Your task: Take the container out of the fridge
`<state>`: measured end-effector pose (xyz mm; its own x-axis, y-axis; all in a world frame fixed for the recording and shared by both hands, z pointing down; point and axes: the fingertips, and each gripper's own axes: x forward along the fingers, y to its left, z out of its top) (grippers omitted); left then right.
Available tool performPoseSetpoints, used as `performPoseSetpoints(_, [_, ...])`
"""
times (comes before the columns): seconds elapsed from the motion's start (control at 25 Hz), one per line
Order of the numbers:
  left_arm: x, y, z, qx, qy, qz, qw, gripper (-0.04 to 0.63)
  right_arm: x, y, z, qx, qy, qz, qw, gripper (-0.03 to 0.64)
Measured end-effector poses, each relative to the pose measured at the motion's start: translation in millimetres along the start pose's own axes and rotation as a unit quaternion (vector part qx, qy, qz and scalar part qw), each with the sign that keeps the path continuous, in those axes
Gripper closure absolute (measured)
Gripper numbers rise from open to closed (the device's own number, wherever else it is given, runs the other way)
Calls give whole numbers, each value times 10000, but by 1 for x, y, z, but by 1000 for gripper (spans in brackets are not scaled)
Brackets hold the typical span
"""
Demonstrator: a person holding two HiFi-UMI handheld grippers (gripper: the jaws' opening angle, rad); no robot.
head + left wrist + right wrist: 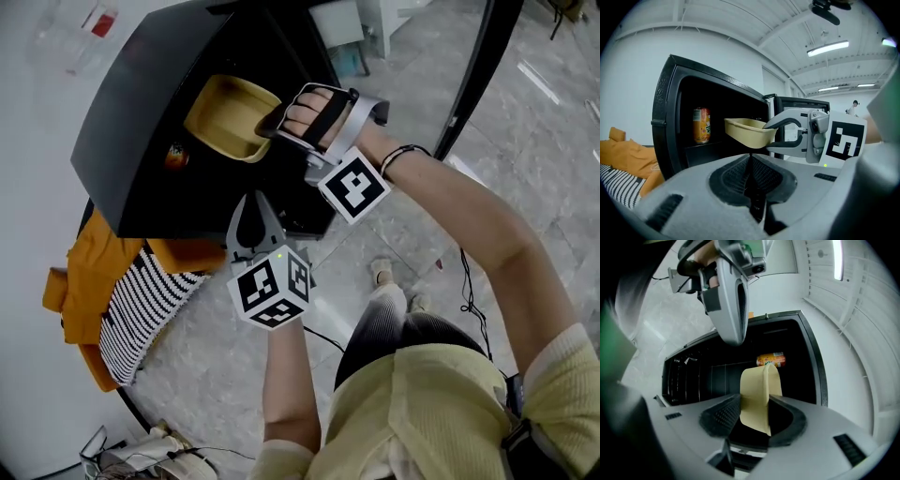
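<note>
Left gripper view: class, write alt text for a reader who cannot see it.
The right gripper holds a beige container by its rim at an open black fridge. An orange can stands inside; the left gripper, in the foreground, is shut.

We are seeing ceiling strip lights [827, 48] glaring at 1 o'clock, the fridge interior [729, 105] reading dark, fisheye distortion bending both gripper views' edges.

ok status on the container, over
Right gripper shut on container rim, at the fridge mouth. Left gripper shut, empty, below. Nothing blocking; can sits inside, apart.
</note>
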<state>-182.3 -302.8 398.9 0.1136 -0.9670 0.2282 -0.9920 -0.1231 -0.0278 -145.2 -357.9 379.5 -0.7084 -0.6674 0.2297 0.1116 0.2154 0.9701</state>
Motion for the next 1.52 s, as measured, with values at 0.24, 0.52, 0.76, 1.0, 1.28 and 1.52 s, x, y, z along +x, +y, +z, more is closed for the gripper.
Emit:
performPoseSetpoints(0.24, [-13,-17,4,-46,-83,-31,10000,571,-43,11,-2,65,110,154,9998,442])
performPoseSetpoints(0.52, [-26,-35,2,-20,-84,-145,9999,571,-86,24,-2,214,244,257,9991,443])
performPoseSetpoints(0.76, [-39,-49,7,89,-167,-236,9995,571,-121,35,-4,520,416,277,9974,443])
performPoseSetpoints(1.0, [-52,-58,17,193,-308,-294,9989,571,-149,34,6,861,315,263,9954,443])
performPoseSetpoints(1.28, [-76,-63,24,267,-390,-325,9984,571,-175,37,29,1403,183,353,9893,445])
performPoseSetpoints(1.52, [-95,-63,21,318,-431,-287,9982,571,-189,38,39,2282,220,357,9727,445])
